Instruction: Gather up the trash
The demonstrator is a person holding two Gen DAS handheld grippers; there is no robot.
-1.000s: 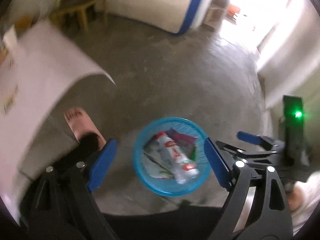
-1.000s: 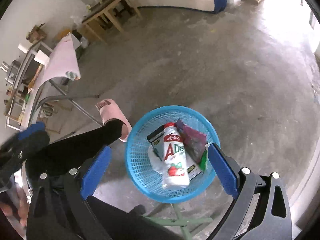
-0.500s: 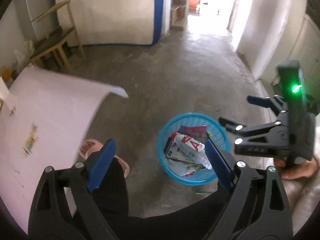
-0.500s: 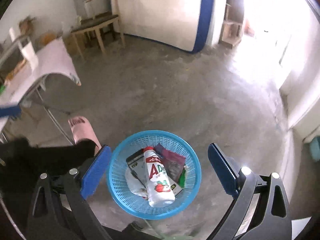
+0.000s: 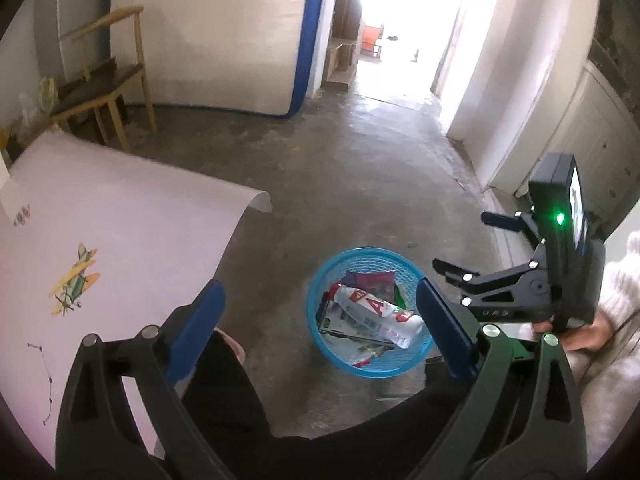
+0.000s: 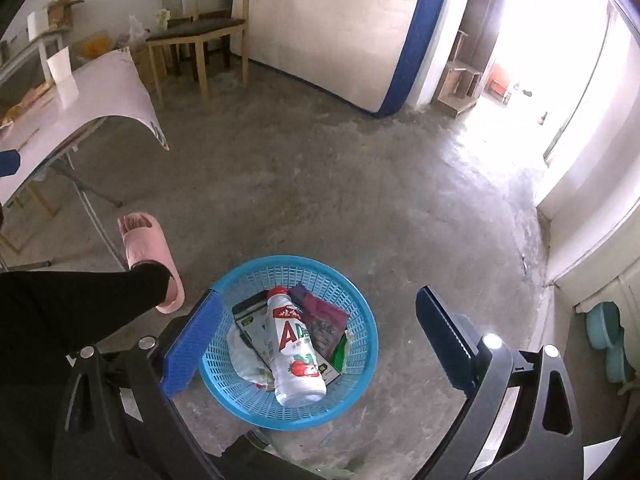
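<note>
A blue mesh basket (image 5: 320, 292) (image 6: 288, 261) stands on the concrete floor. In it lie a white bottle with a red cap (image 5: 372, 312) (image 6: 294, 344), a purple packet (image 6: 324, 320), a dark packet (image 6: 250, 318) and crumpled white paper (image 6: 242, 354). My left gripper (image 5: 318, 286) hovers well above the basket; its jaws are opening with nothing between them. High over the basket too, my right gripper (image 6: 320, 293) (image 5: 460, 240) is open and empty.
A table under a white sheet (image 5: 100, 240) (image 6: 88, 96) stands at the left, a wooden chair (image 5: 100, 80) (image 6: 200, 32) behind it. A mattress (image 5: 208, 32) leans on the far wall beside a bright doorway (image 5: 392, 20). A person's pink slipper (image 6: 148, 248) is left of the basket.
Both grippers have risen and tilted up, so the basket looks smaller and more of the room shows. The left view has swung over the table; the basket's contents are unchanged.
</note>
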